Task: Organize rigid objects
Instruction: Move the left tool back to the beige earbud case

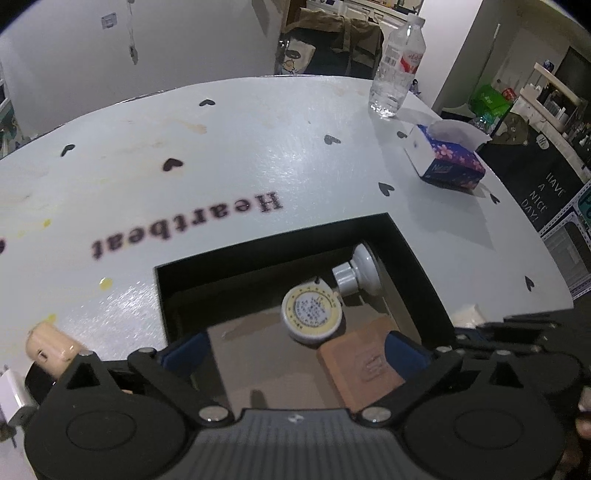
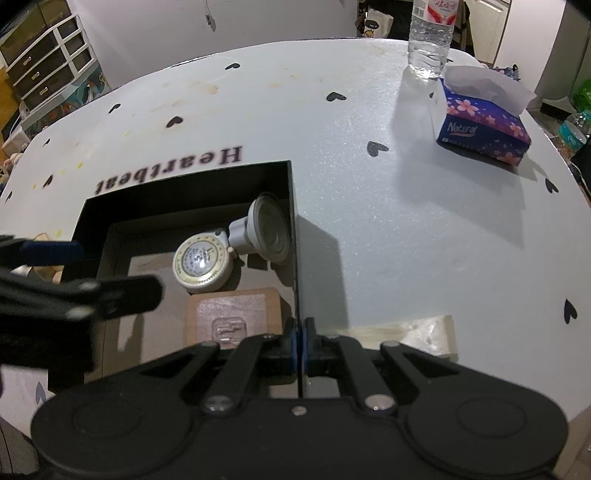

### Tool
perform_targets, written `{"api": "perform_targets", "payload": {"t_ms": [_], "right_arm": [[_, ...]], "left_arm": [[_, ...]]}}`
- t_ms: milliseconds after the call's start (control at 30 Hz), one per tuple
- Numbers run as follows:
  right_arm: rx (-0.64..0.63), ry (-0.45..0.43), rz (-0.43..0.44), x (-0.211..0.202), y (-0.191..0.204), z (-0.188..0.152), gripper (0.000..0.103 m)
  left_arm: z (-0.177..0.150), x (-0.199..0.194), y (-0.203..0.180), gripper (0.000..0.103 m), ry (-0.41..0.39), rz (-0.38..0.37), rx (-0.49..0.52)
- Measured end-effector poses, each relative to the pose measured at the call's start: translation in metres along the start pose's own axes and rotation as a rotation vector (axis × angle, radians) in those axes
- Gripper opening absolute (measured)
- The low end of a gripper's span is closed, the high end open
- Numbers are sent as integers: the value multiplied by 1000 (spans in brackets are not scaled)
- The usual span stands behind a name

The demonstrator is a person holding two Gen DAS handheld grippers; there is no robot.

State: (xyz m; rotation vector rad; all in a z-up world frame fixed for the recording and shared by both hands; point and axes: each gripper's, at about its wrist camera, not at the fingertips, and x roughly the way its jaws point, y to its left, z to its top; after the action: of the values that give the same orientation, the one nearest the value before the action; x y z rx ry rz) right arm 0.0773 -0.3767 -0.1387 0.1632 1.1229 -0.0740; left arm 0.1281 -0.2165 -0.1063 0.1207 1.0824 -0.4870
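Observation:
A black open box (image 1: 258, 236) (image 2: 184, 177) sits on the white table. It holds a round white and yellow tape measure (image 1: 312, 314) (image 2: 203, 264), a grey suction cup (image 1: 360, 271) (image 2: 267, 232) lying on its side, and a flat brown card (image 1: 364, 365) (image 2: 232, 317) with a clear hook. My left gripper (image 1: 295, 350) hangs open above the box, wide apart, with nothing between its blue pads. My right gripper (image 2: 299, 343) is shut, pinching the box's thin right wall (image 2: 296, 258).
A water bottle (image 1: 399, 62) (image 2: 430, 33) and a blue flowered tissue box (image 1: 448, 162) (image 2: 480, 122) stand at the far right of the table (image 1: 221, 147). A cream object (image 1: 51, 347) lies left of the box. A pale flat piece (image 2: 417, 328) lies right of it.

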Motion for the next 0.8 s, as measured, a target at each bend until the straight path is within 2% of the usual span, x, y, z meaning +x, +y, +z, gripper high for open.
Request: {"api": "perform_targets", "payload": {"t_ms": [433,800], "right_arm": [[-9,-3,-2,-1,1,0,3],[-9,-4,-1,-1,1,0,3]], "left_arm": [[-28,-46,15,103,-72,46,-32],[-54,-70,46,103,-111,100,-126]]}}
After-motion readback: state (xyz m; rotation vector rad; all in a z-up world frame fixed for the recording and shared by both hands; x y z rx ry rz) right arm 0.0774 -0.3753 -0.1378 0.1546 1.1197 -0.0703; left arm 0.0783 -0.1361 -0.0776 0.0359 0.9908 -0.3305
